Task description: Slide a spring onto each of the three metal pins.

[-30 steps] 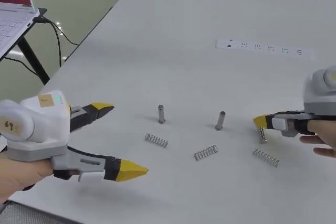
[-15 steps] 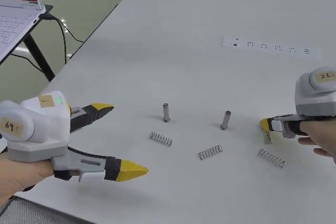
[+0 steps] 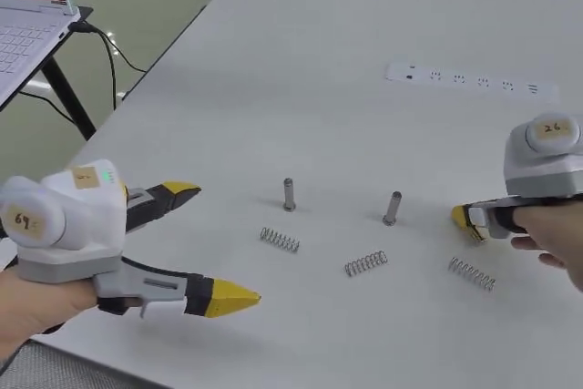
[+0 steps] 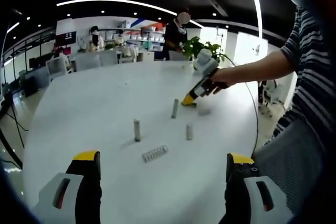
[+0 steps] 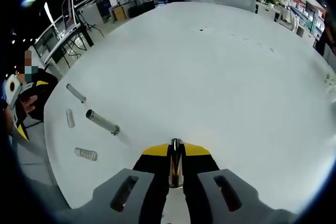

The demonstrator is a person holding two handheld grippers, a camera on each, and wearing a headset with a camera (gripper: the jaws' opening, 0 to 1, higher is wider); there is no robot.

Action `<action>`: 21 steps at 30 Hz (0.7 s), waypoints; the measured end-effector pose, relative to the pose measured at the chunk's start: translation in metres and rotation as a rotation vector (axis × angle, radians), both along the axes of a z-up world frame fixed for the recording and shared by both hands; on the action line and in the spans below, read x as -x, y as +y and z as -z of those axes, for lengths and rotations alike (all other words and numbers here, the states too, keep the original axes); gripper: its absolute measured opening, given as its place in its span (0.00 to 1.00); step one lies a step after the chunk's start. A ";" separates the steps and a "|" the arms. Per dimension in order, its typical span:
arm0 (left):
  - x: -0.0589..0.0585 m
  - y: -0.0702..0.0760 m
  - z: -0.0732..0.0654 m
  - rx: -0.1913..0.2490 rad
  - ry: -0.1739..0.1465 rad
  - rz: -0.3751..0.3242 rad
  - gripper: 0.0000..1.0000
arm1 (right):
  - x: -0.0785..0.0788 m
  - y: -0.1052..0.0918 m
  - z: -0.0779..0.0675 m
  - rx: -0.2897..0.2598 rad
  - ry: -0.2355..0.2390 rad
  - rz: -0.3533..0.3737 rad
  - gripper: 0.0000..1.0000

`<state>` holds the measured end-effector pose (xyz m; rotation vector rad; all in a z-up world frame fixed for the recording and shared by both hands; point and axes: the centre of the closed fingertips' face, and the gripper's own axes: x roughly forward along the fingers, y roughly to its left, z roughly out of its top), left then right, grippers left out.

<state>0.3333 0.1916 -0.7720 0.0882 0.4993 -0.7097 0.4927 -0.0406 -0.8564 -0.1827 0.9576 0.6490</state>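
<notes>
Right gripper point(image 3: 463, 219) is pinching a pin point(image 5: 176, 165) between its fingers, pin end poking just past the tips. Left gripper point(image 3: 223, 243) is hovering with fingers spread wide, gripping nothing. Second pin point(image 3: 289, 195) and third pin point(image 3: 393, 209) are standing upright between both sets of fingertips. Three springs point(image 3: 365, 263) are lying loose on table point(image 3: 346, 97), one near the right tips.

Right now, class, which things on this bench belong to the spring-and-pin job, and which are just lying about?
Job: standing pins, third pin in the right tongs, springs.
Lying about: power strip, laptop.
</notes>
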 end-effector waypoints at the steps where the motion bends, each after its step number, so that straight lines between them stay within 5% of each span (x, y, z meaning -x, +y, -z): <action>1: 0.000 0.000 0.000 0.000 0.000 0.000 0.97 | 0.000 0.000 0.000 0.001 0.000 -0.003 0.05; 21: -0.003 -0.001 -0.003 0.003 -0.007 -0.005 0.96 | 0.006 -0.017 -0.032 -0.081 -0.094 -0.008 0.05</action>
